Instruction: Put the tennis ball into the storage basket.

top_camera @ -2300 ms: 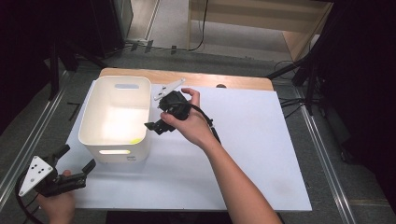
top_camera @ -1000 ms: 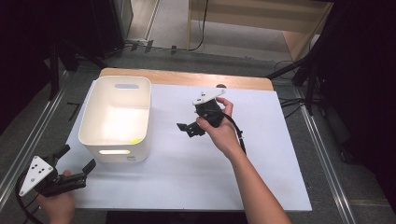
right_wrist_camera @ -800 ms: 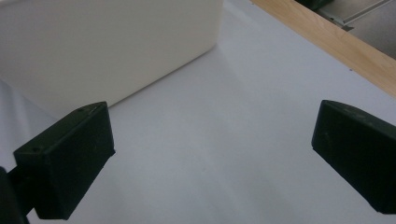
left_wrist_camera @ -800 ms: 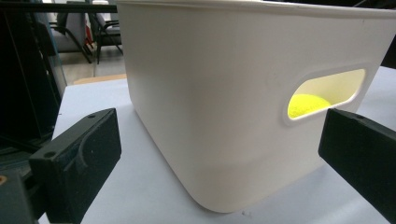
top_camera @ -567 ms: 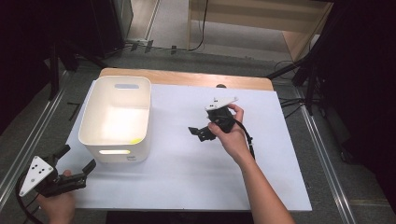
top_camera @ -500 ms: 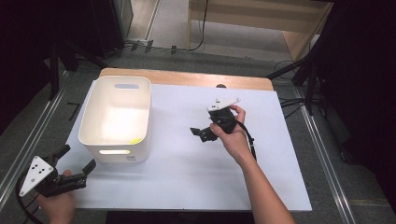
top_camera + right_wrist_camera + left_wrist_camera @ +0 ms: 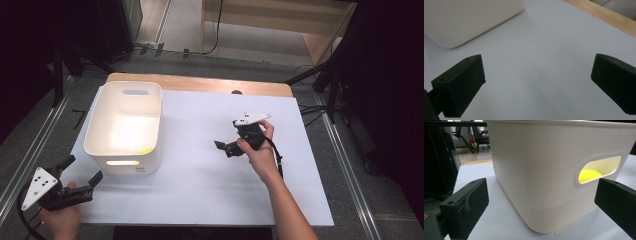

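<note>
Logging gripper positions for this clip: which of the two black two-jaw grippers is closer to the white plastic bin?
The left gripper, at the table's near left corner just off the white plastic bin. The right gripper hangs farther off over mid-table.

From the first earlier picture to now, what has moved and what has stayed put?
The right gripper drew back from the white bin rim, moving rightward over the white table; its jaws stand open and empty. The left gripper, the bin and the yellow ball inside it stayed where they were.
</note>
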### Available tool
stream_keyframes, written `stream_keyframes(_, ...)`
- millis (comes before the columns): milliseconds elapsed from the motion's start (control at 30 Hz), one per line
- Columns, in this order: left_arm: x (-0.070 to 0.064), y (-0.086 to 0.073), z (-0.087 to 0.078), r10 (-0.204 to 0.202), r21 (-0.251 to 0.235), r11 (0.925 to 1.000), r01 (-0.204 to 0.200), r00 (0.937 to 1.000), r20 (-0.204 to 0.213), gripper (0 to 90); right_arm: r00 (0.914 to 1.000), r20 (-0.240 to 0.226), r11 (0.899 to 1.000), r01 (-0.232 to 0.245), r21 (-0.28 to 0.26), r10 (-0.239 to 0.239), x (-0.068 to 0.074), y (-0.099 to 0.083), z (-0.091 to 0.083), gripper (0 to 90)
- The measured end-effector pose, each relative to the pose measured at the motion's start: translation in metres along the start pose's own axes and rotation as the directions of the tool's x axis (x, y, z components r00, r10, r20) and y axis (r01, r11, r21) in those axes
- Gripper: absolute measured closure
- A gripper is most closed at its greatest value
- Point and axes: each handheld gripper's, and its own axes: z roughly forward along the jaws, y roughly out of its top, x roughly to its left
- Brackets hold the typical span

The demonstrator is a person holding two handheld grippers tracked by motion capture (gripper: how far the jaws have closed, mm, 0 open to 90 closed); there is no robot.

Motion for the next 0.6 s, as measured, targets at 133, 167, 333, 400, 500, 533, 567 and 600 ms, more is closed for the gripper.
stream_keyframes(133,0.0,0.0,0.0,0.002,0.004,1.0,-0.002,1.0,-0.005,0.0,0.9999,0.008,1.0,-0.014,-0.009,0.014,-0.004,-0.01,-0.007,0.0)
stream_keyframes(167,0.0,0.0,0.0,0.003,0.005,1.0,-0.003,1.0,-0.005,0.0,0.9998,0.011,1.0,-0.015,-0.01,0.015,-0.005,-0.012,-0.008,0.0)
stream_keyframes(333,-0.001,0.0,0.001,0.012,0.007,0.9999,-0.012,0.9999,-0.012,0.0,0.9994,0.023,0.999,-0.025,-0.028,0.026,-0.009,-0.023,-0.019,0.0)
stream_keyframes(400,-0.001,0.0,0.001,0.012,0.007,0.9999,-0.012,0.9999,-0.012,0.0,0.9992,0.028,0.999,-0.028,-0.031,0.028,-0.011,-0.027,-0.024,0.0)
stream_keyframes(500,-0.001,0.0,0.001,0.004,0.003,1.0,-0.004,0.9999,-0.012,0.0,0.9989,0.035,0.999,-0.028,-0.031,0.03,-0.012,-0.033,-0.03,0.0)
stream_keyframes(533,-0.001,0.0,0.001,0.004,0.003,1.0,-0.004,0.9999,-0.012,0.0,0.9989,0.038,0.999,-0.027,-0.036,0.028,-0.012,-0.035,-0.032,0.0)
stream_keyframes(567,-0.001,0.0,0.001,0.004,0.004,1.0,-0.004,0.9999,-0.012,0.0,0.9988,0.04,0.999,-0.027,-0.04,0.028,-0.013,-0.037,-0.033,0.0)
stream_keyframes(600,-0.001,0.0,0.001,0.005,0.005,1.0,-0.005,0.9999,-0.013,0.0,0.9986,0.041,0.999,-0.033,-0.042,0.034,-0.013,-0.039,-0.035,0.0)
